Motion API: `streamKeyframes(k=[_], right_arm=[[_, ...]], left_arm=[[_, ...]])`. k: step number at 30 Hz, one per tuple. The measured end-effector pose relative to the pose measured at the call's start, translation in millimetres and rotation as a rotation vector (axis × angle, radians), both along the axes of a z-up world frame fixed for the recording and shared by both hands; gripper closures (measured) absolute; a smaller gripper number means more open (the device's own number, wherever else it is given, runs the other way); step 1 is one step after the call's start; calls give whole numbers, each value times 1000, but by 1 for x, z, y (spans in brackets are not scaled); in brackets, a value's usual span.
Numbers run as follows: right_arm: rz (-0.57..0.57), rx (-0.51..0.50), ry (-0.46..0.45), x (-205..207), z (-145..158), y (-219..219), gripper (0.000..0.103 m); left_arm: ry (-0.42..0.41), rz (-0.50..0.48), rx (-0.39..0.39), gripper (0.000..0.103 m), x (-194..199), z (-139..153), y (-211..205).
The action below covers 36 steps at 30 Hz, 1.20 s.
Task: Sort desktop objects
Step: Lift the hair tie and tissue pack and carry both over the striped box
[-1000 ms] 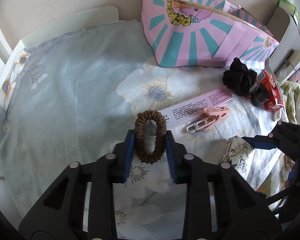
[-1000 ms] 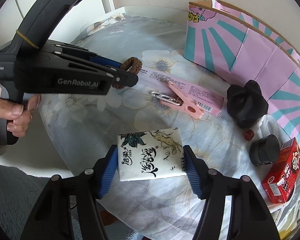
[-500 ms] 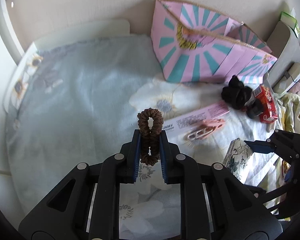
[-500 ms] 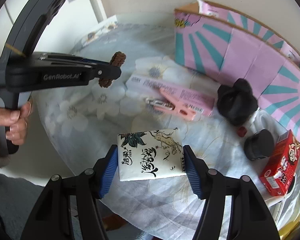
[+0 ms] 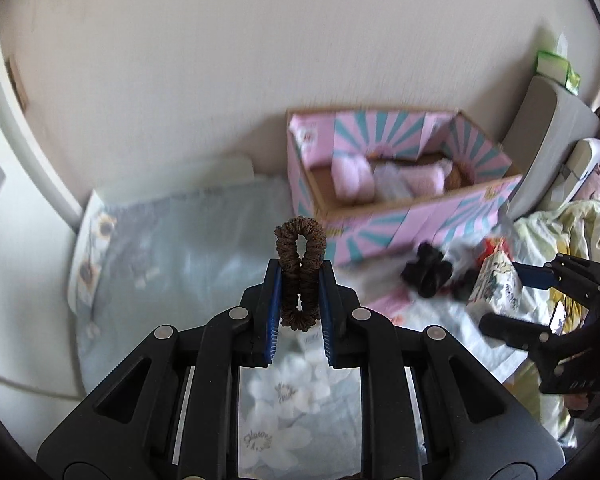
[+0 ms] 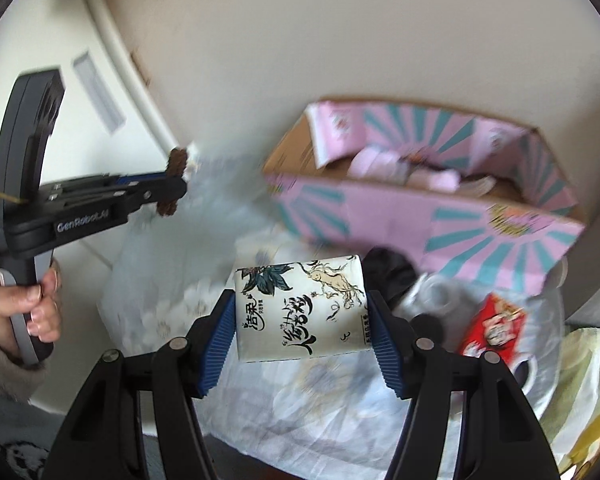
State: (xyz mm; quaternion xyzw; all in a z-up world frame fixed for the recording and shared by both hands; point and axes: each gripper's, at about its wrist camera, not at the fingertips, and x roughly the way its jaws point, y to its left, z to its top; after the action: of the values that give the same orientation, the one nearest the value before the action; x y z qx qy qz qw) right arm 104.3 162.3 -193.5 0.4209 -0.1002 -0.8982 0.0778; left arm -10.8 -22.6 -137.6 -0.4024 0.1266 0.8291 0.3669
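Note:
My left gripper (image 5: 299, 276) is shut on a brown hair scrunchie (image 5: 300, 256), squeezed flat between the blue pads and lifted above the floral cloth. My right gripper (image 6: 300, 312) is shut on a white tissue pack (image 6: 302, 308) with ink-style flowers, also held in the air. In the right wrist view the left gripper (image 6: 172, 188) shows at the left, with the scrunchie (image 6: 176, 164) in it and a hand (image 6: 36, 308) on its grip. The pink and teal cardboard box (image 5: 420, 216) stands open behind, with pink packets inside.
A black scrunchie (image 5: 426, 272) lies in front of the box. A red carton (image 6: 494, 326) and a black cap (image 6: 428, 326) sit to the right on the cloth. The floral cloth (image 5: 172, 248) covers the table; a wall rises right behind.
Both grippers have risen with their loads, so the box's open top now shows. The left jaws squeezed the brown scrunchie flat. The tissue pack has tilted slightly in the right gripper.

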Motion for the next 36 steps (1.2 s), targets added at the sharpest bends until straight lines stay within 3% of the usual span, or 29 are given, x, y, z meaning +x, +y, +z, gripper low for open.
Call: streamKeyframes(k=[8,14,19,23,28,36], right_arm=[[-83,53,90,0,51,49,43],[-156,134,104,-23,76,88,43],[-158,143,98,-57,85,114,43],[-117,140,79,-90,82,124,43],[-97,153,11,-128,51,130,44],[-75,117,-55,-149,14,139,44]], left_arm=[[93,-44,46,88,1,43,37],[140,-68,73,88,-10,67,78],[138,-81,60,88,-29,74,119],[81,-82,27,88,-45,59,149],[19,-85,-60,88,-56,17,181],[-62,-54,-102,88,-61,-23,193]])
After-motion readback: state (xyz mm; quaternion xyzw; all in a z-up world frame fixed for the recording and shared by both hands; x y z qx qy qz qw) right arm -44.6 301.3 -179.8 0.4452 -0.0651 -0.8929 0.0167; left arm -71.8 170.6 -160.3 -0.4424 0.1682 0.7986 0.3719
